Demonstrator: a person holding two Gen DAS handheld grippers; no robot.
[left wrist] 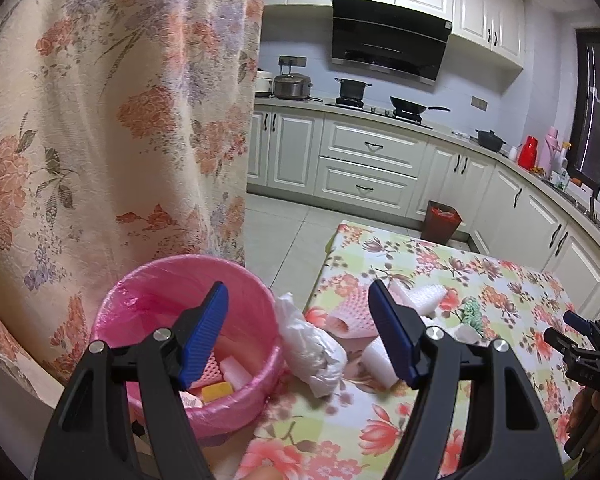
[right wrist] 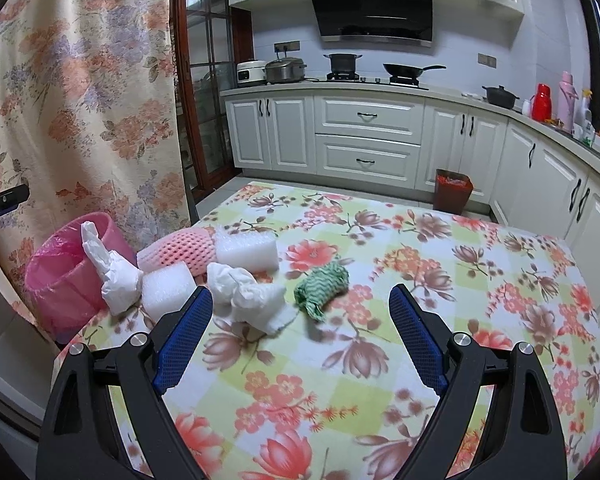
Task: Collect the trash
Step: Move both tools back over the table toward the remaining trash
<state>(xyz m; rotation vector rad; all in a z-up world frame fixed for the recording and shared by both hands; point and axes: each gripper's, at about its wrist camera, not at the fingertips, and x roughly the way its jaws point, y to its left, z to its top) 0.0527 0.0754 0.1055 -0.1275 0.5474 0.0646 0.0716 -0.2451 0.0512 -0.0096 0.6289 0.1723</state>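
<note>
2 foam blocks [left wrist: 374,360] sit half-hidden behind the open left gripper [left wrist: 300,336].

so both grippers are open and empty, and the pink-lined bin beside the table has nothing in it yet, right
Not quite. The pink-lined round bin already holds trash: the left wrist view shows white foam and a yellow piece inside. The rest stands: the left gripper and right gripper are both open and empty.

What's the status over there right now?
Both tools open, empty: left tool, right tool. Trash remains on table; green cloth wad nearest right. Pink bin partly filled. Path unobstructed.
</note>
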